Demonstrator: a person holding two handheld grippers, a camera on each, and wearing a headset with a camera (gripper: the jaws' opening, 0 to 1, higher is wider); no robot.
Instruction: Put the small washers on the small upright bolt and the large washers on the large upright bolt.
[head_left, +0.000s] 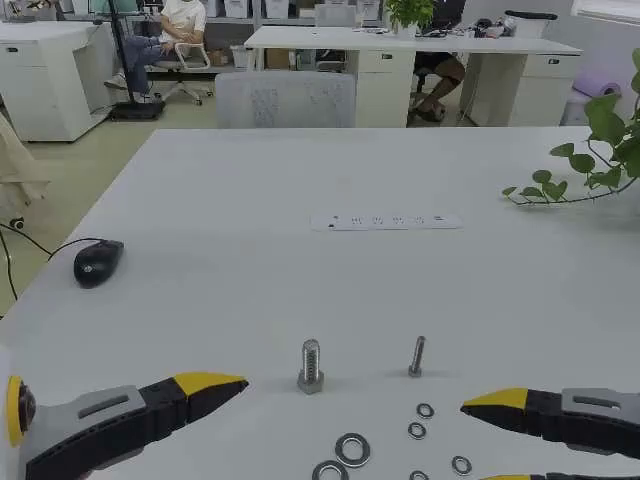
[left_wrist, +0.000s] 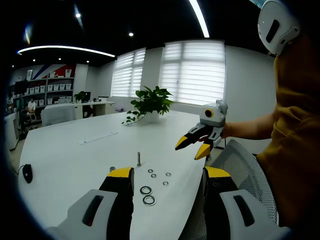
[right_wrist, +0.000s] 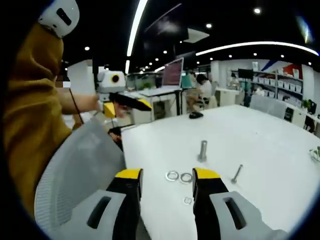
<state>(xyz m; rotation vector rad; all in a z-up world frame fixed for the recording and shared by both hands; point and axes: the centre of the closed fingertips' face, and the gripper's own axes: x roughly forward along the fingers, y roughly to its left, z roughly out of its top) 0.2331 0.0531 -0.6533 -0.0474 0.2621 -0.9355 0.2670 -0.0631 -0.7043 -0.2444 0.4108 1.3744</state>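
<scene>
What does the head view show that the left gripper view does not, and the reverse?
Head view: the large bolt stands whole, while a jaw nearly hides it in the left gripper view. Left gripper view: window blinds and the person's mustard top. Both: the small bolt, the washers, the mouse.
</scene>
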